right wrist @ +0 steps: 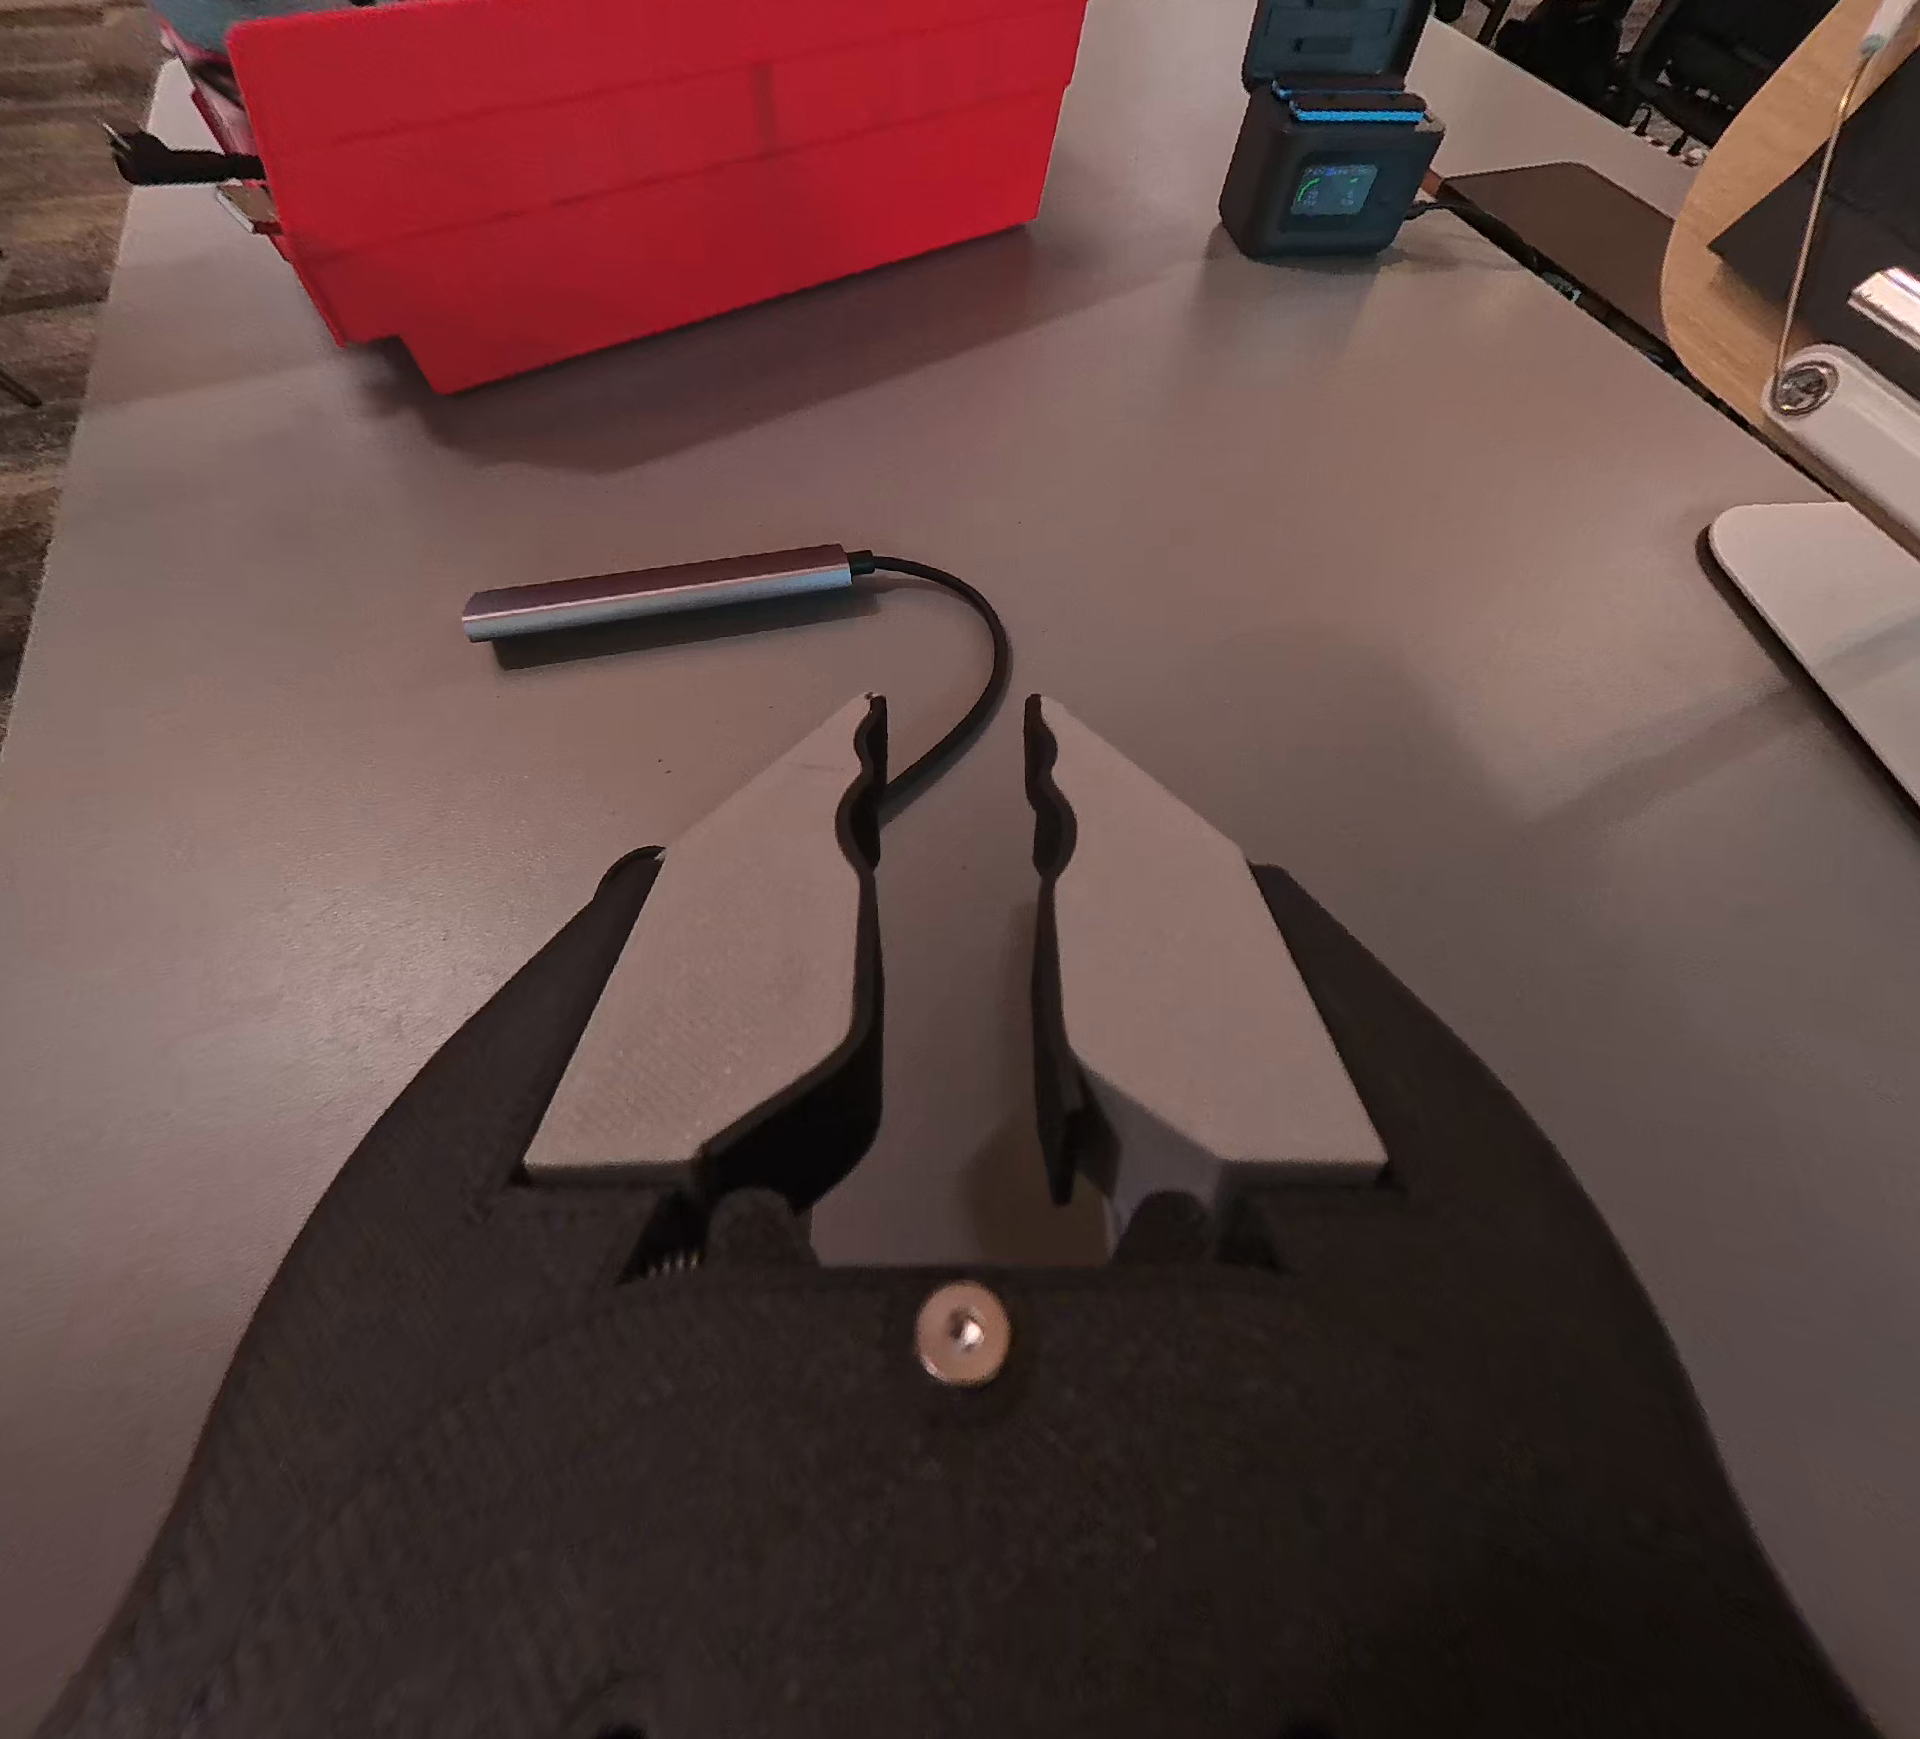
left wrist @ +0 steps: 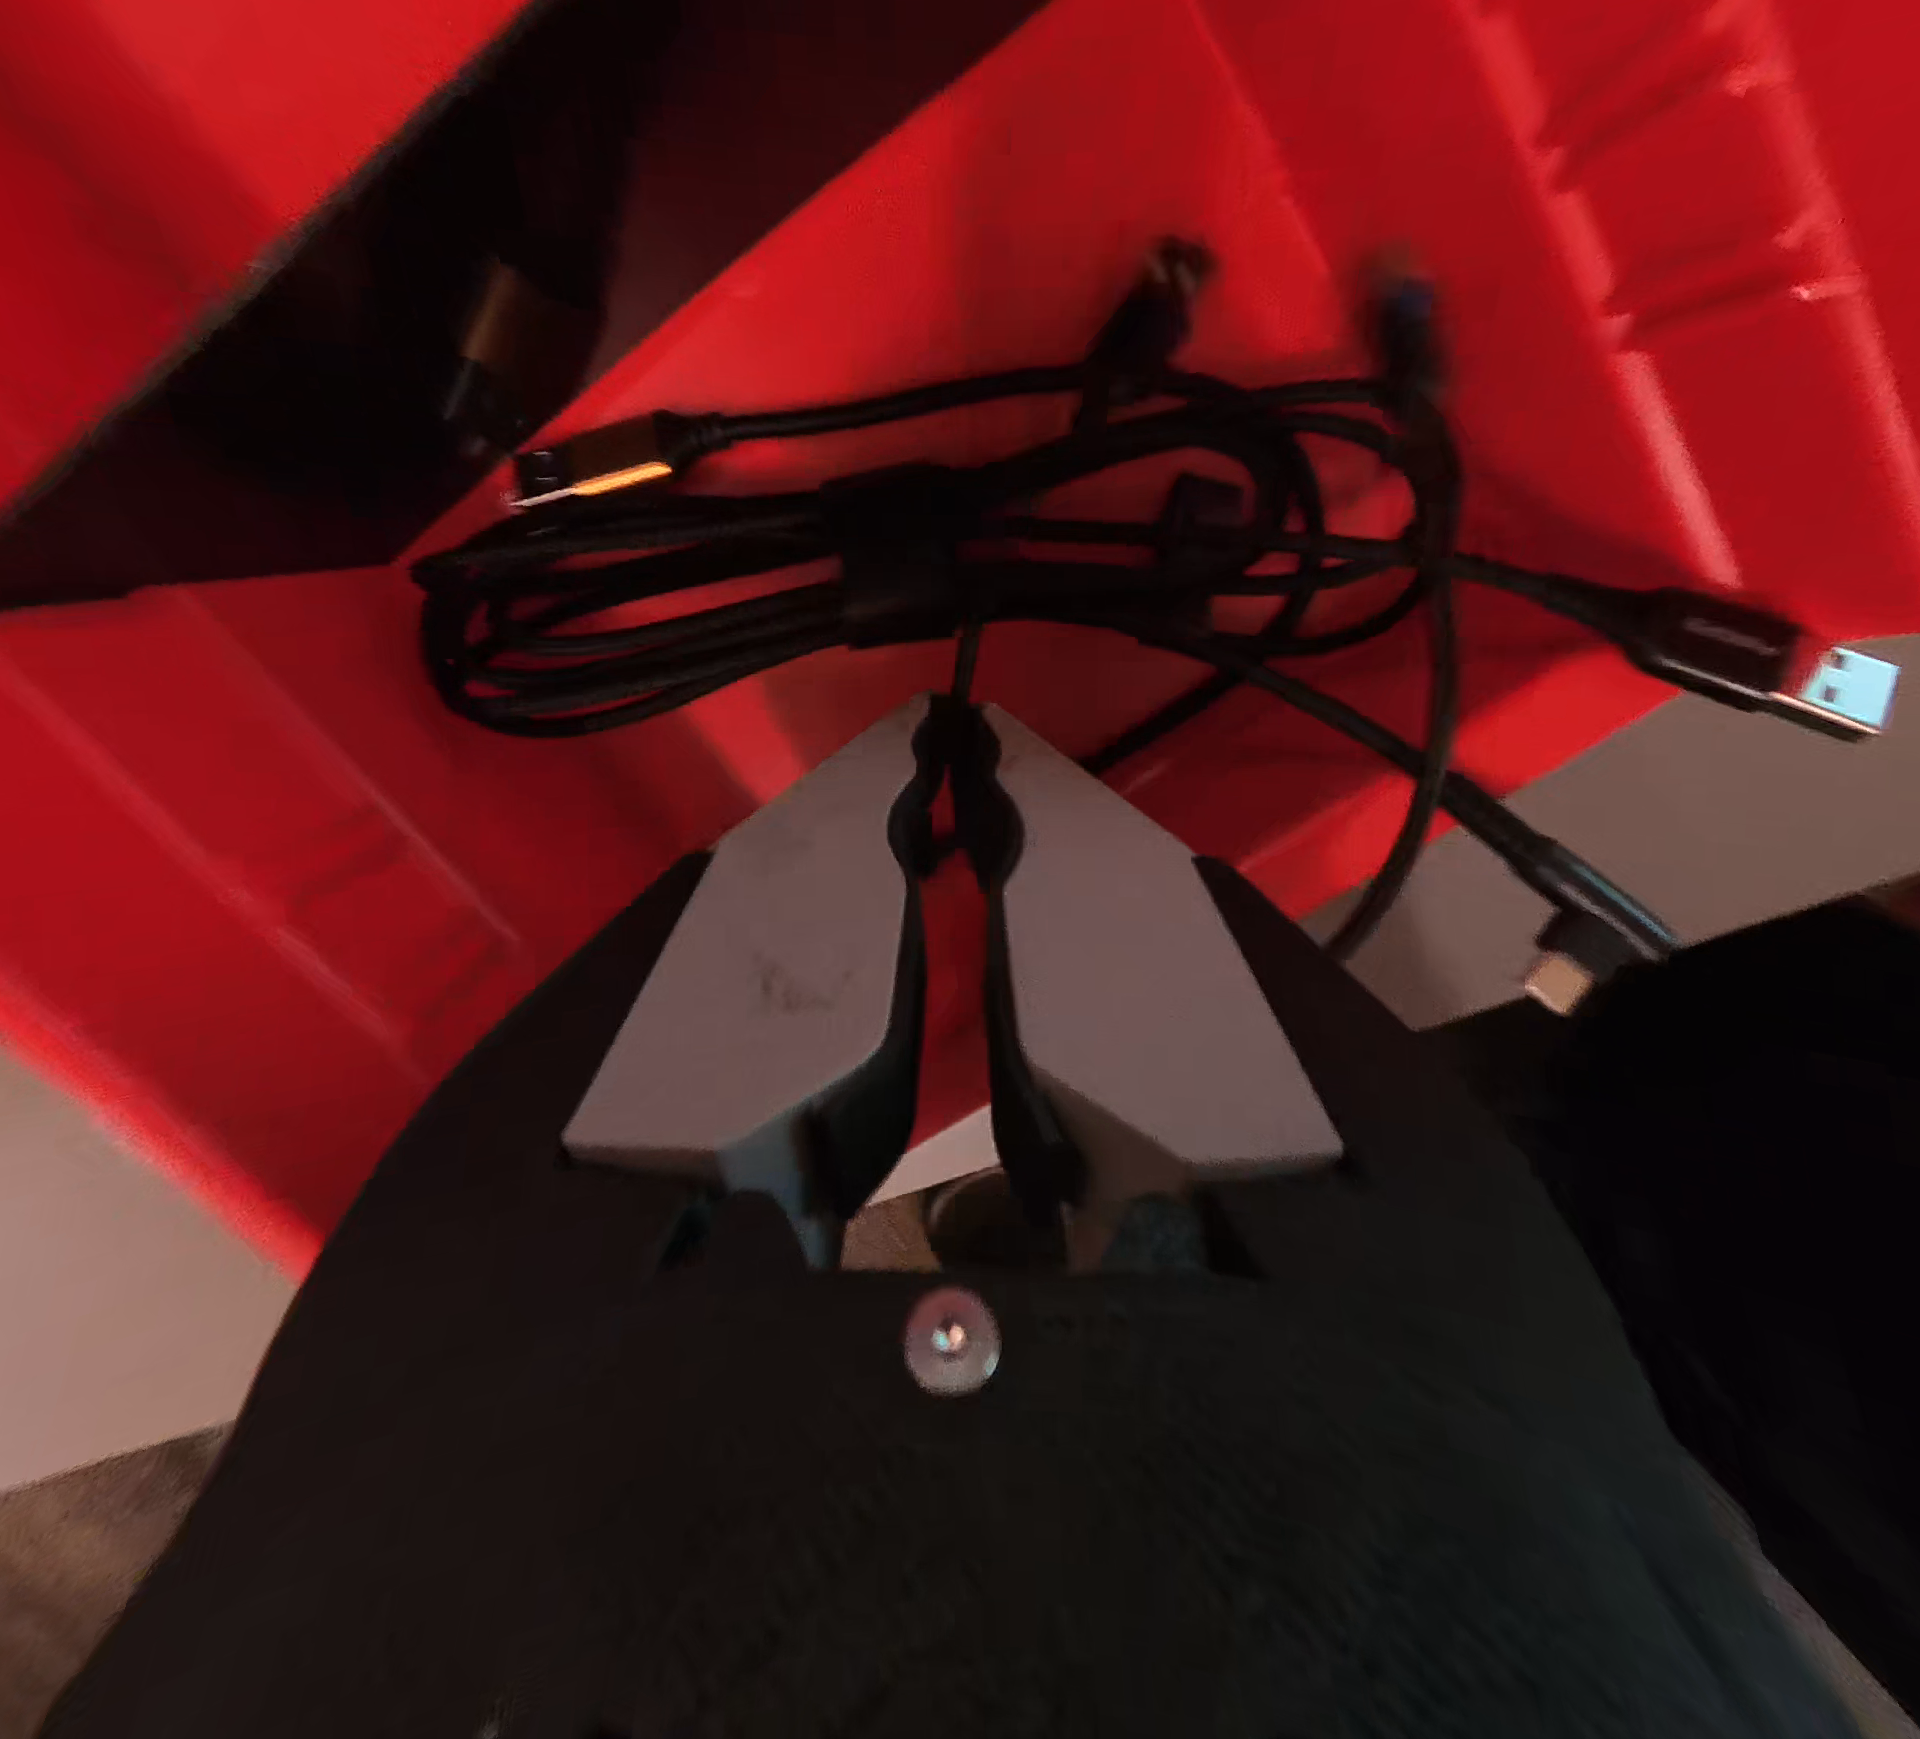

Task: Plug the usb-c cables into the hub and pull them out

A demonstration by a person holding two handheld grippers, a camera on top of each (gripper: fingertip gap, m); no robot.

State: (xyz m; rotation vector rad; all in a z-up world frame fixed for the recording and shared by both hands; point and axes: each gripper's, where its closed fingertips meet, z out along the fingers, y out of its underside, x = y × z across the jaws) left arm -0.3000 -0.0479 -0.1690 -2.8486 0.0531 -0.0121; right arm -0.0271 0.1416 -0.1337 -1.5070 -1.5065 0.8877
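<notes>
- The red bin (left wrist: 1039, 359) fills the view ahead of the left gripper (left wrist: 958, 733), which is pinched on a strand of the black cables (left wrist: 883, 546); fetching seems in hand.
- The hub (right wrist: 665, 593) lies just ahead of the spread right gripper (right wrist: 956, 713); a plug must next be brought over.

Left close over red bin (left wrist: 1351, 131), right farther (bin shared)

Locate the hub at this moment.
In the right wrist view the hub lies flat on the grey table, just ahead-left of the open right gripper, nearer than the red bin.
</notes>
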